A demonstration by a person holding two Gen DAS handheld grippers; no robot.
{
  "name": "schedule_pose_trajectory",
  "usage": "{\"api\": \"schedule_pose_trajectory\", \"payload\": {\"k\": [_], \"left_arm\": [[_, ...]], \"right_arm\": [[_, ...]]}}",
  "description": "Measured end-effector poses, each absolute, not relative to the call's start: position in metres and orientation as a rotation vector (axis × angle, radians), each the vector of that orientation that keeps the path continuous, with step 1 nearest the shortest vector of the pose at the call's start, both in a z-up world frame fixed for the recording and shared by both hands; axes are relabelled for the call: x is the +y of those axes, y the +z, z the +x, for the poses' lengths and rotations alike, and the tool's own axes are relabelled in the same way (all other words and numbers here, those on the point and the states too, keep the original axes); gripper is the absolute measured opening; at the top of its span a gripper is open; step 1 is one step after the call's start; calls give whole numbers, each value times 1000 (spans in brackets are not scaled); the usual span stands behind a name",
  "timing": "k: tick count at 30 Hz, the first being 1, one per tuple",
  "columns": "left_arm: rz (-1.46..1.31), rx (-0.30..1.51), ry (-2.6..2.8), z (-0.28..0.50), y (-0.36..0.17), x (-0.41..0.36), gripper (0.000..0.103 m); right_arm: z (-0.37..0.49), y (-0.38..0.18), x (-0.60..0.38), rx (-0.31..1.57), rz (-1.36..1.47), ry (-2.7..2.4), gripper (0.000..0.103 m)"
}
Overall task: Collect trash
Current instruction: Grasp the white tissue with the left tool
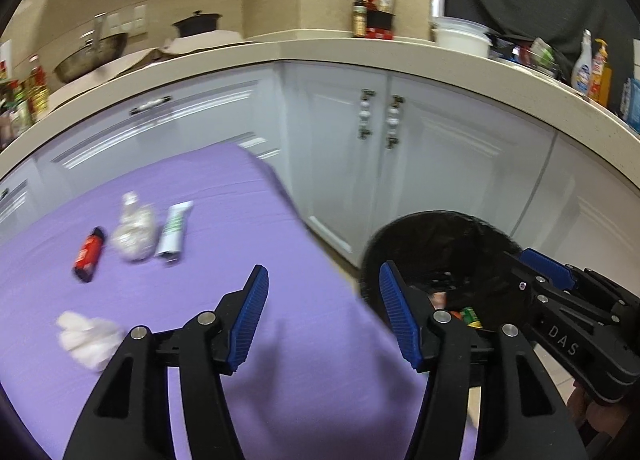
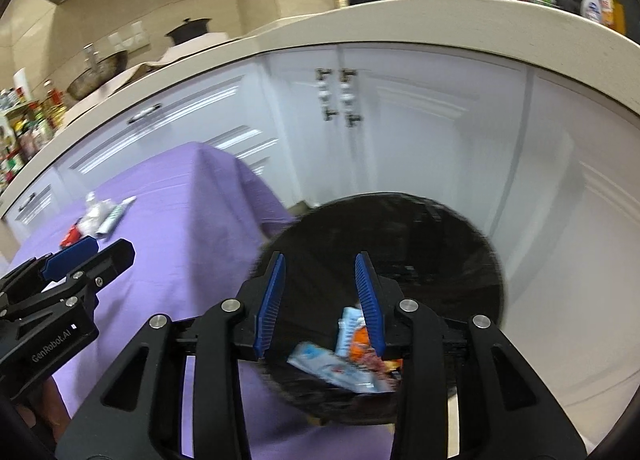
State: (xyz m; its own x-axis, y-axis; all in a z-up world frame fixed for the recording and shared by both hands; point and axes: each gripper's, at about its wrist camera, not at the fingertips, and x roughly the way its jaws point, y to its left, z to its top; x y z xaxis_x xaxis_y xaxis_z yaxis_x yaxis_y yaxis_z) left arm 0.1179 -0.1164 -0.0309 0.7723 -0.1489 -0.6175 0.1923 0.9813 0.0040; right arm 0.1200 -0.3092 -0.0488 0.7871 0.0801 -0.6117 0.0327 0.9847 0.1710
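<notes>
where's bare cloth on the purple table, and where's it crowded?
Free: the wide strip of purple cloth between the tube and the edge by the black bin, and the near patch under the left claw. Crowded: the far-left cluster of red packet, clear crumpled bag and tube, with the white tissue nearer.
</notes>
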Motion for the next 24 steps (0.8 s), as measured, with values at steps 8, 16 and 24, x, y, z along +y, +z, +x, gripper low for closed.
{"api": "schedule_pose_trajectory", "payload": {"k": [8, 16, 24], "left_arm": [[25, 655, -61, 103, -28, -51, 65], [-19, 641, 94, 91, -31, 11, 75], [-45, 720, 91, 105, -52, 30, 73]], "right_arm": [[123, -39, -251, 668, 147, 135, 44], [123, -34, -201, 673, 100, 212, 45], [129, -37, -169, 699, 77, 271, 45]]}}
